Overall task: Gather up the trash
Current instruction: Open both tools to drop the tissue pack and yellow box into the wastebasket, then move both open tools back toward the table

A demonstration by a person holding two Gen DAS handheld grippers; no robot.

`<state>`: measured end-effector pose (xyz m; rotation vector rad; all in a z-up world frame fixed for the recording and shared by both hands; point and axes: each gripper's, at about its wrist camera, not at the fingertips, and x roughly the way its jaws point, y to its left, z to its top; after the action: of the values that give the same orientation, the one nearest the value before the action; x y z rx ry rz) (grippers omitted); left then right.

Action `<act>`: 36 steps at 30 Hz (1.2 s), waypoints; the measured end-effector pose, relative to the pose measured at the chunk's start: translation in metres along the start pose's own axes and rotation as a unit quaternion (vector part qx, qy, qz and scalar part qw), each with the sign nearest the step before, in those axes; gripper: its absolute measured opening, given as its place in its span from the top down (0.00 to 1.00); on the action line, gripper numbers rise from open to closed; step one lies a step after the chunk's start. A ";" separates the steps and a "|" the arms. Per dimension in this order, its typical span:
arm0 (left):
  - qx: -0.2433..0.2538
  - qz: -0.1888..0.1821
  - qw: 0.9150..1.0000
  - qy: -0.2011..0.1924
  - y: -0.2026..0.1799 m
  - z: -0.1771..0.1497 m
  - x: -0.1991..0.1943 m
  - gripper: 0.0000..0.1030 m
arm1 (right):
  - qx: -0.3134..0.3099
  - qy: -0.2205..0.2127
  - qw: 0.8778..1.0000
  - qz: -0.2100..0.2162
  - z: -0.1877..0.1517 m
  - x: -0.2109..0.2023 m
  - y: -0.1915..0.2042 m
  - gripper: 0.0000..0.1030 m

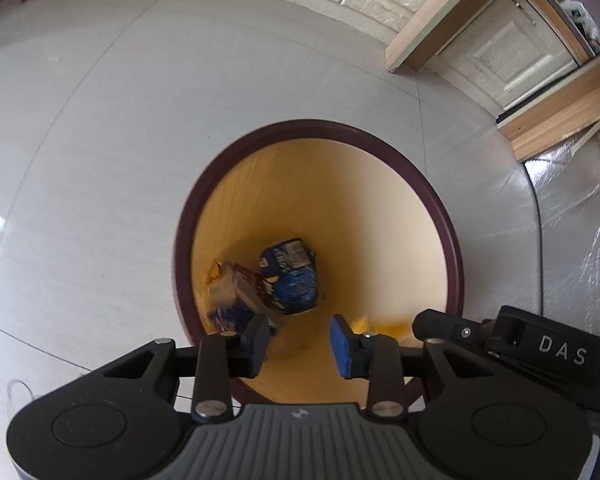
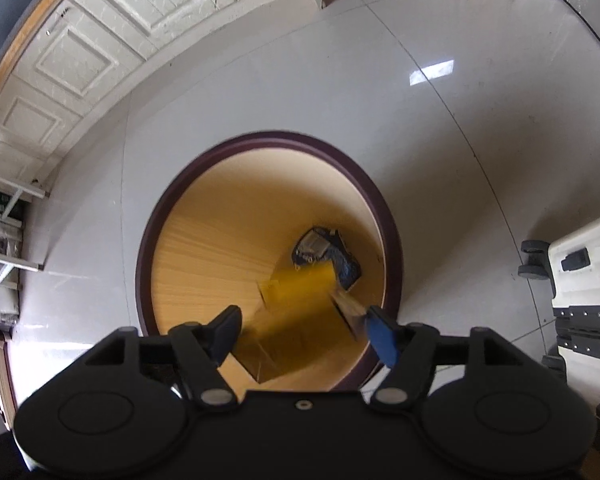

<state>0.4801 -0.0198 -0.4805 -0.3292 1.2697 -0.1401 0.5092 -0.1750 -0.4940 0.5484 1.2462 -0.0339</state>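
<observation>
Lying at the bottom of the round bin (image 1: 380,216) is a crumpled blue wrapper (image 1: 292,276), with a second, brownish packet (image 1: 236,292) just left of it, touching or nearly so; motion blur hides its print. In the right wrist view a yellow box (image 2: 296,312) shows as a blurred shape inside the bin's mouth, between the fingers of the right gripper (image 2: 304,336), whose jaws stand wide apart and do not touch it. The left gripper (image 1: 300,344) hangs over the near rim of the bin with its jaws also apart and nothing between them. The bin has a dark maroon rim and a pale yellow inner wall, and it stands on a glossy grey tiled floor (image 1: 100,160). White panelled cupboard doors (image 2: 100,40) with wooden trim run along the far wall.
</observation>
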 end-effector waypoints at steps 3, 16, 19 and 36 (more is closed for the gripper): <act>0.020 0.016 1.000 -0.004 0.001 0.001 -0.004 0.62 | -0.014 0.000 1.000 -0.012 -0.002 0.000 0.002 0.27; 0.063 0.066 0.996 -0.009 0.008 0.001 -0.017 0.33 | -0.075 0.002 0.995 -0.059 -0.008 -0.004 0.005 0.23; 0.065 0.074 0.995 -0.007 0.012 0.000 -0.019 0.24 | -0.088 -0.004 0.994 -0.065 -0.011 -0.008 0.006 0.21; 0.069 0.093 0.993 -0.018 0.023 -0.013 -0.060 0.00 | -0.131 -0.042 0.987 -0.088 -0.034 -0.049 0.010 0.00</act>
<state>0.4484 0.0169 -0.4366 -0.0930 1.2421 -0.0612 0.4659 -0.1654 -0.4527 0.2059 1.1911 -0.0414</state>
